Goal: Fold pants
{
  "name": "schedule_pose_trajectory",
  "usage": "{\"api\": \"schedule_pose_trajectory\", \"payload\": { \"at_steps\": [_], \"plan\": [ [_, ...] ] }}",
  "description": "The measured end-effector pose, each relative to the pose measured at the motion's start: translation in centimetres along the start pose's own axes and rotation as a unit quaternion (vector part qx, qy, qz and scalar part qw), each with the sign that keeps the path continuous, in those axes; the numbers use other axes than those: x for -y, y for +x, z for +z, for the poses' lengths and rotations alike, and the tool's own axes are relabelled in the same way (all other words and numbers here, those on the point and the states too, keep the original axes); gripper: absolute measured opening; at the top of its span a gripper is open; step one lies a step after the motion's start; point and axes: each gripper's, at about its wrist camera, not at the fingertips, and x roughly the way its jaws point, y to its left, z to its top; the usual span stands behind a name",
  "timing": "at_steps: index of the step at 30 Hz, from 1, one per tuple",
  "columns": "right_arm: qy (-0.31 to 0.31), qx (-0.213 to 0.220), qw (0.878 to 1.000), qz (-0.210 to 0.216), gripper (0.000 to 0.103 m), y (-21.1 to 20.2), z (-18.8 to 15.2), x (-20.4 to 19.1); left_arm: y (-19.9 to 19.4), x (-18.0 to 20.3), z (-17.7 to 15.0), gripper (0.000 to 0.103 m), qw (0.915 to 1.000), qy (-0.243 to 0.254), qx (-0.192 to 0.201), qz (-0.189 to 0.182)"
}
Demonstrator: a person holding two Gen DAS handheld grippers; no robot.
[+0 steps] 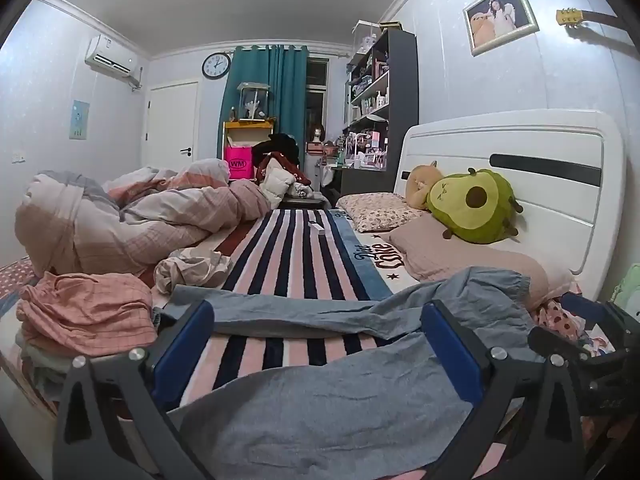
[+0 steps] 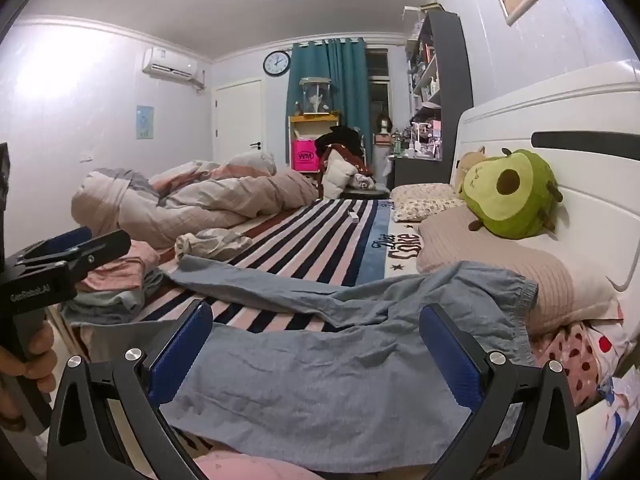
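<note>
Reading "WM" on the pink bag, both grippers hover spread over the pants.

Bed with white headboard, covered by striped blanket. Blue-grey pants spread unfolded across blanket at near edge. Beside pants, toward headboard, pink pillow under avocado plush. On opposite side, folded clothes, with crumpled duvet beyond.
</note>
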Motion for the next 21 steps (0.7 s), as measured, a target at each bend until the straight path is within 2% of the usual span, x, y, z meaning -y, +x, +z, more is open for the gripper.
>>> {"api": "schedule_pose_trajectory", "payload": {
  "at_steps": [8, 9, 15, 21],
  "plan": [
    [0.007, -0.003, 1.0, 0.005, 0.102, 0.1, 0.2, 0.1, -1.1, -0.1, -0.1, 0.102, 1.0, -0.004, -0.004, 0.006],
    [0.005, -0.004, 1.0, 0.004, 0.102, -0.2, -0.5, -0.6, -1.3, -0.2, 0.0, 0.102, 0.9999, -0.005, -0.005, 0.008],
    [-0.007, -0.009, 1.0, 0.006, 0.102, 0.2, -0.5, -2.4, -0.8, -1.1, -0.5, 0.102, 0.9999, -0.006, -0.01, 0.01],
    [-0.008, -0.008, 1.0, 0.004, 0.102, 0.2, -0.6, -2.3, -0.6, -1.6, -0.7, 0.102, 0.9998, -0.01, -0.011, 0.01]
  ]
}}
